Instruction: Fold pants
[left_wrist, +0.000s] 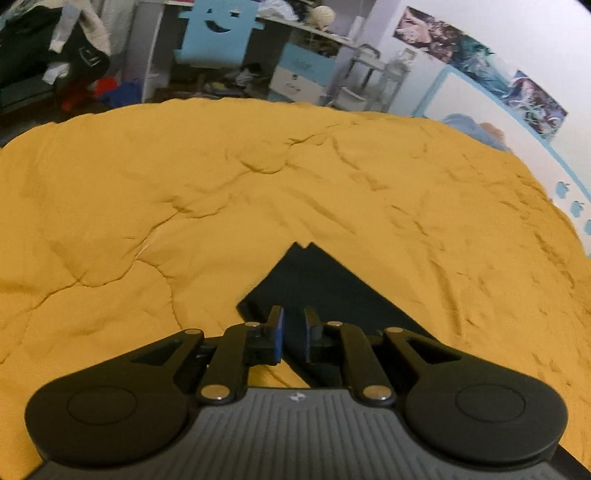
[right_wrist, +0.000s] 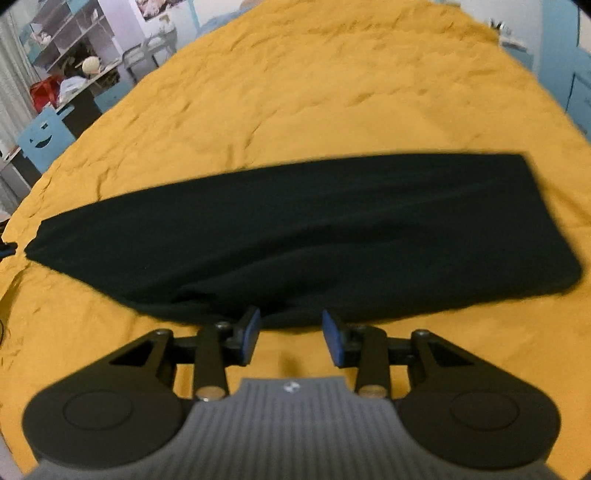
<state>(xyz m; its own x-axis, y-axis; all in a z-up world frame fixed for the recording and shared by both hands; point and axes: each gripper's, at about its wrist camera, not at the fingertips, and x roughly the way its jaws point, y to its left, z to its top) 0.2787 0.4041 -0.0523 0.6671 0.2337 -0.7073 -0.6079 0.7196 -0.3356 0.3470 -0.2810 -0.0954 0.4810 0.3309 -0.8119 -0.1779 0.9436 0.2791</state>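
Note:
Black pants (right_wrist: 295, 229) lie flat across the yellow bedspread (right_wrist: 314, 92), folded lengthwise into one long band, with the narrow leg end at the left and the wide end at the right. My right gripper (right_wrist: 291, 326) hovers just short of their near edge; it is open, with only bedspread showing between its blue pads. The left wrist view shows one squared end of the pants (left_wrist: 321, 288) as a dark corner that points away. My left gripper (left_wrist: 293, 332) is over that end, its jaws a narrow gap apart and nothing pinched between them.
The bedspread (left_wrist: 221, 184) fills both views, wrinkled all over. Past the far edge of the bed stand a blue chair (left_wrist: 216, 33), a cluttered desk, a pile of clothes (left_wrist: 66, 55) and a wall with posters (left_wrist: 480, 55). Shelves (right_wrist: 70, 33) rise at the upper left.

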